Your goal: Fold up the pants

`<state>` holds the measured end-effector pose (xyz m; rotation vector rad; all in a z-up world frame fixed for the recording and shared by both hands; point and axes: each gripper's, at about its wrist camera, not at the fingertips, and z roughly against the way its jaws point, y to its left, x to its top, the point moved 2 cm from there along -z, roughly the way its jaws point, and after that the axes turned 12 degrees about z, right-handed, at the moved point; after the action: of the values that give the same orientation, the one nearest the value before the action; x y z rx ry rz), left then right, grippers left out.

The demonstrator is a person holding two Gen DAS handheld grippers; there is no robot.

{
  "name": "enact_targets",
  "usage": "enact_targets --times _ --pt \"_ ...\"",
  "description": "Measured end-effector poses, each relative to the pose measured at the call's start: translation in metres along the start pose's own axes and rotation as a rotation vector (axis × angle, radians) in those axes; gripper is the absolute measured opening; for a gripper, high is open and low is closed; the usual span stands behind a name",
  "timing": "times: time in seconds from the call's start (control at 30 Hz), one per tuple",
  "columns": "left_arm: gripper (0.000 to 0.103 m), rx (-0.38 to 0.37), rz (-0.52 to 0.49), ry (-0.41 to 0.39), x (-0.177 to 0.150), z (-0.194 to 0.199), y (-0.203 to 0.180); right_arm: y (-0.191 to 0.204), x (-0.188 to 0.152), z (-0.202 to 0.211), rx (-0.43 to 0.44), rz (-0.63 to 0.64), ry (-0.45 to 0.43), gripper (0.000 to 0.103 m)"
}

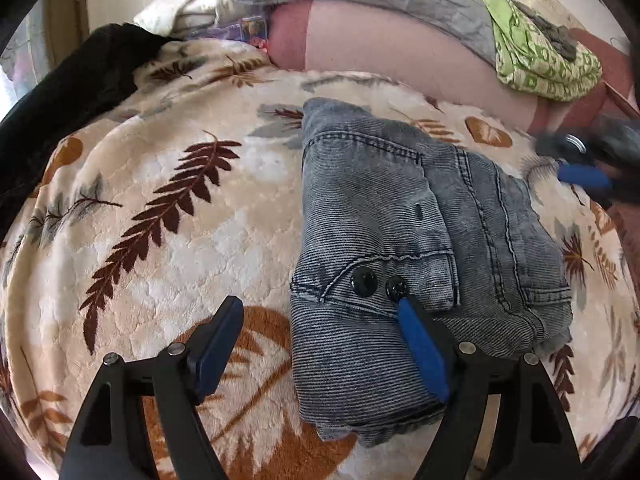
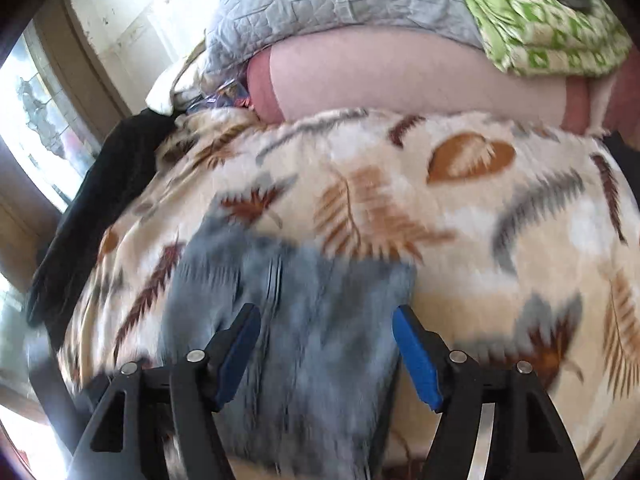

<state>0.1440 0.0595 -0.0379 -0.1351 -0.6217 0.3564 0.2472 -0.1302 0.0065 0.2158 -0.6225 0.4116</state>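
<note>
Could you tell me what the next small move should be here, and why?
Probably lift both grippers clear. The jeans already lie folded into a compact stack on the leaf-print blanket, and the left gripper and right gripper are both open, holding nothing. The right view is blurred, so its contact is unclear.

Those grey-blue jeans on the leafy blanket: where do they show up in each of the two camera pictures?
Left wrist view: the folded jeans lie right of centre, sharp, two black buttons showing, on the blanket.
Right wrist view: the jeans are a blurred grey-blue patch at lower centre, between the fingers of the open right gripper.
Shared landmark: the green patterned cloth at top right in both.
</note>
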Motion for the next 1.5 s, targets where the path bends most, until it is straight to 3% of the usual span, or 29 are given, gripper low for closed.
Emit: enact_targets --times 0.07,0.13,0.17,0.3,0.4,0.47,0.53,0.6,0.7,0.8,0.9,1.03,1.13,1.17,1.37,1.5 --pt "0.082 0.005 -0.026 -0.009 0.002 0.0 -0.002 0.003 0.009 -0.035 -0.089 0.052 0.059 0.073" --pt "0.085 0.018 -0.03 -0.017 0.0 -0.001 -0.001 -0.001 -0.004 -0.078 -0.096 0.054 0.191 0.073" --pt "0.085 0.017 -0.031 -0.018 0.0 0.0 -0.002 -0.003 -0.008 -0.083 -0.093 0.044 0.188 0.074" --pt "0.085 0.005 -0.009 -0.005 0.004 0.002 0.002 0.003 -0.008 -0.044 -0.085 0.057 0.101 0.075" --pt "0.085 -0.011 0.024 -0.008 0.005 0.009 0.005 0.01 -0.026 -0.006 -0.059 0.057 0.029 0.075" --pt "0.085 -0.028 0.062 -0.038 0.007 0.019 0.011 0.016 -0.047 -0.008 -0.062 0.058 0.063 0.078" --pt "0.085 -0.009 0.078 -0.059 0.007 0.023 0.017 0.019 -0.073 -0.03 -0.091 0.124 0.175 0.08" --pt "0.085 0.028 0.051 -0.012 0.002 0.012 0.016 0.013 -0.078 -0.026 -0.071 0.09 0.149 0.081" --pt "0.085 0.048 0.046 -0.006 -0.001 0.006 0.017 0.011 -0.053 -0.007 -0.068 0.04 0.117 0.081" --pt "0.085 0.061 0.024 -0.016 -0.001 0.007 0.014 0.031 -0.013 0.009 -0.064 0.096 0.048 0.081" --pt "0.085 0.058 0.03 -0.013 0.0 0.006 0.015 0.059 0.025 -0.003 -0.056 0.162 0.031 0.082" --pt "0.085 0.05 0.034 -0.011 -0.001 0.006 0.017 0.085 0.054 -0.06 -0.086 0.208 0.097 0.082" --pt "0.085 0.052 0.034 -0.012 0.0 0.005 0.017 0.087 0.04 -0.117 -0.093 0.237 0.266 0.082" --pt "0.085 0.053 0.036 -0.01 0.0 0.004 0.017 0.085 0.039 -0.119 -0.092 0.23 0.252 0.082" --pt "0.085 0.047 0.048 -0.004 0.001 0.005 0.018 0.08 0.026 -0.05 -0.083 0.2 0.109 0.083" --pt "0.085 0.047 0.049 -0.006 0.001 0.005 0.019 0.062 -0.024 0.002 -0.074 0.117 0.031 0.083"
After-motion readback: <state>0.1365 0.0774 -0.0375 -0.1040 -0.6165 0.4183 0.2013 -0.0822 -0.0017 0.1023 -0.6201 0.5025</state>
